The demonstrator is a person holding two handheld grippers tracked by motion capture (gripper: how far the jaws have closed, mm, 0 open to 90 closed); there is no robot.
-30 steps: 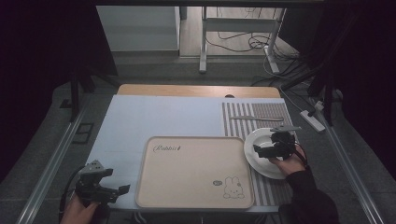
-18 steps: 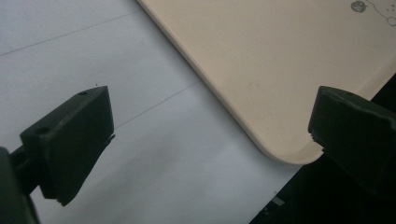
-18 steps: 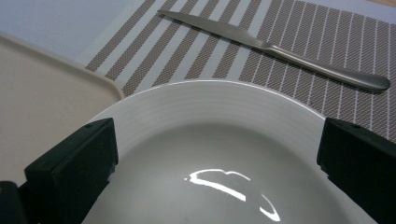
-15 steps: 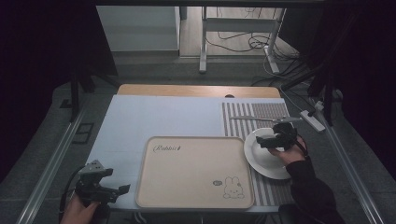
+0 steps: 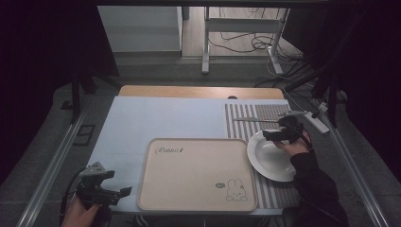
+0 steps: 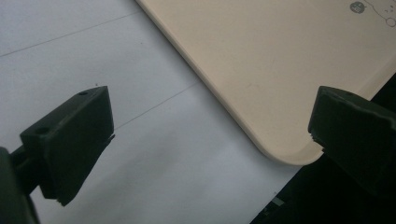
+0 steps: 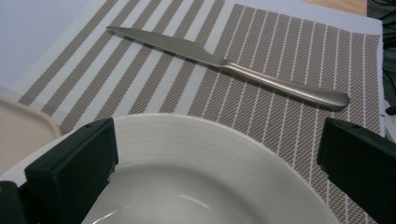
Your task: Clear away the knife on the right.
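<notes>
A white plate [image 5: 269,156] lies on a striped placemat [image 5: 265,116] at the right. A metal knife [image 5: 257,120] rests on the mat beyond it; in the right gripper view the knife [image 7: 224,63] lies past the plate's far rim [image 7: 210,135]. My right gripper [image 5: 279,134] hovers open over that far rim with nothing between its jaws. A beige tray [image 5: 196,172] with a rabbit print sits in the middle front. My left gripper [image 5: 116,193] stands open and holds nothing at the near left, just off the tray's corner [image 6: 280,156].
A pale blue cloth [image 5: 161,118] covers the table, with a wooden strip [image 5: 198,91] at the far edge. A power strip [image 5: 318,120] lies at the right edge. Table legs and cables [image 5: 246,42] stand on the floor beyond.
My right gripper has moved away from me across the plate, from over its middle to its far rim near the knife. The left gripper has stayed put.
</notes>
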